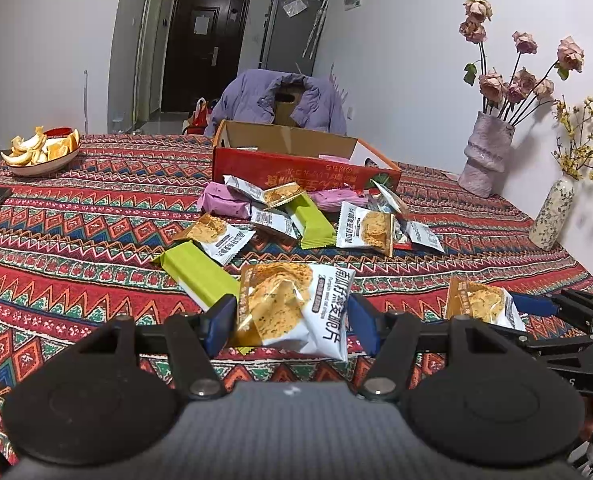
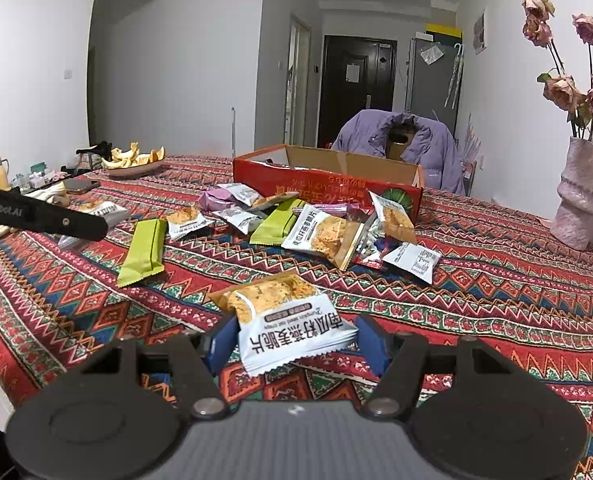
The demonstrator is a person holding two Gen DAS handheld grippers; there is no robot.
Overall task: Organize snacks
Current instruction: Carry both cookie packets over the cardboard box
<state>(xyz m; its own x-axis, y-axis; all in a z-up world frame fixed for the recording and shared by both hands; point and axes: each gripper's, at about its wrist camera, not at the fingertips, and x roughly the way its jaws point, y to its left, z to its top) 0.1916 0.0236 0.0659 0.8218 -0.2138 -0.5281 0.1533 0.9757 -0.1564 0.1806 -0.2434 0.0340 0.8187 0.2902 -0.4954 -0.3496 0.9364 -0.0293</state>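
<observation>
Above the patterned surface (image 1: 96, 208), my left claw (image 1: 292, 320) and right claw (image 2: 296, 344) each pinch a cracker packet (image 1: 296, 308), bound for the red box (image 1: 296, 168) at twelve o'clock.

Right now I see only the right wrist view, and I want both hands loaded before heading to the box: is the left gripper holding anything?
Observer: Yes. The left gripper is shut on a crisp packet, with a pad on each side.
Operator: Is anything on the table's right side hidden from me?
Observer: A small speckled vase of yellow blossoms stands by the wall, nearer to us than the big pink vase.
</observation>
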